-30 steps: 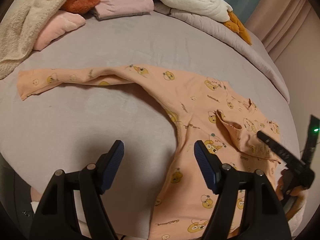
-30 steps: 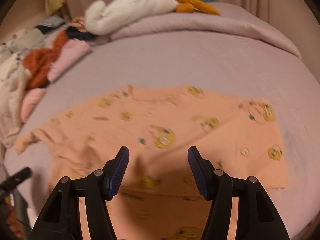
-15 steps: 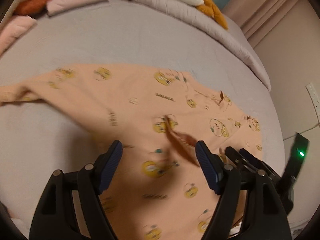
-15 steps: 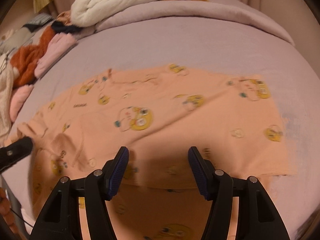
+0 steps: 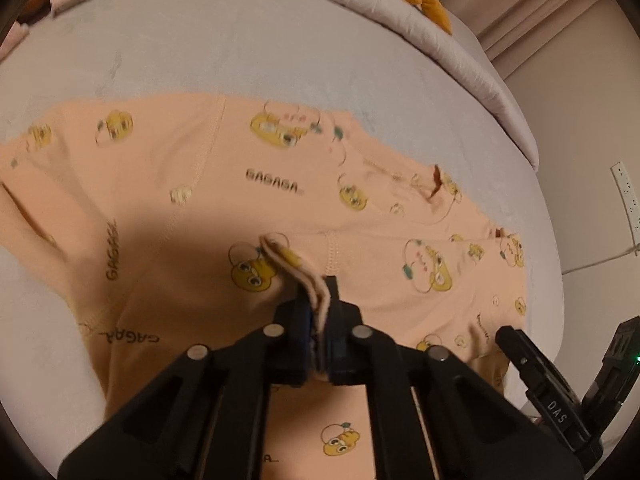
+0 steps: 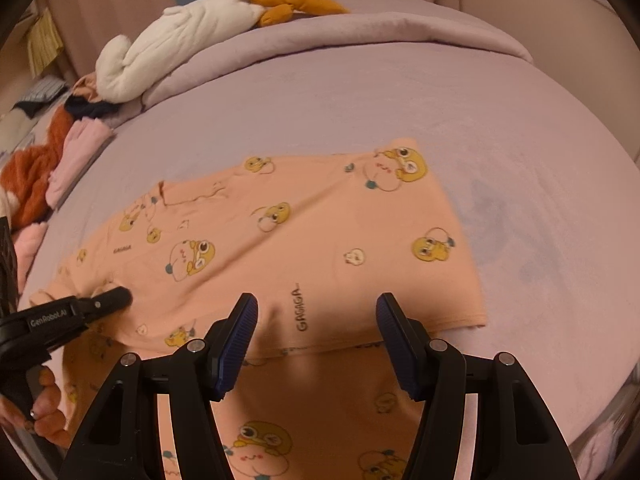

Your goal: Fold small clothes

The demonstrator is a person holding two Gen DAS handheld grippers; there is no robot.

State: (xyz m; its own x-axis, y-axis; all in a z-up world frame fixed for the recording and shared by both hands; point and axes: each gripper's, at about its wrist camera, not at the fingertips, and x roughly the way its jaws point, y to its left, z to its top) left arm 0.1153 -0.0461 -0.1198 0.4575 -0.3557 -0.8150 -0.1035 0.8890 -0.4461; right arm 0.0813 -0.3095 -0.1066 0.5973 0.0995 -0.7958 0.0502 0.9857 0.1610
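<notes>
The left gripper (image 5: pixel 319 320) has just closed its jaws, pinching a cuff (image 5: pixel 298 268) of the peach top (image 6: pixel 280 240). The right gripper (image 6: pixel 316 344) hangs open above the top's hem. The top lies flat on the bed (image 6: pixel 400 100), with a plush goose (image 6: pixel 180 40) at eleven o'clock.

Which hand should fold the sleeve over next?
Probably the left. The left gripper is already shut on the sleeve cuff of the peach shirt, its jaws just closed. The right gripper hangs open above the shirt, holding nothing.
</notes>
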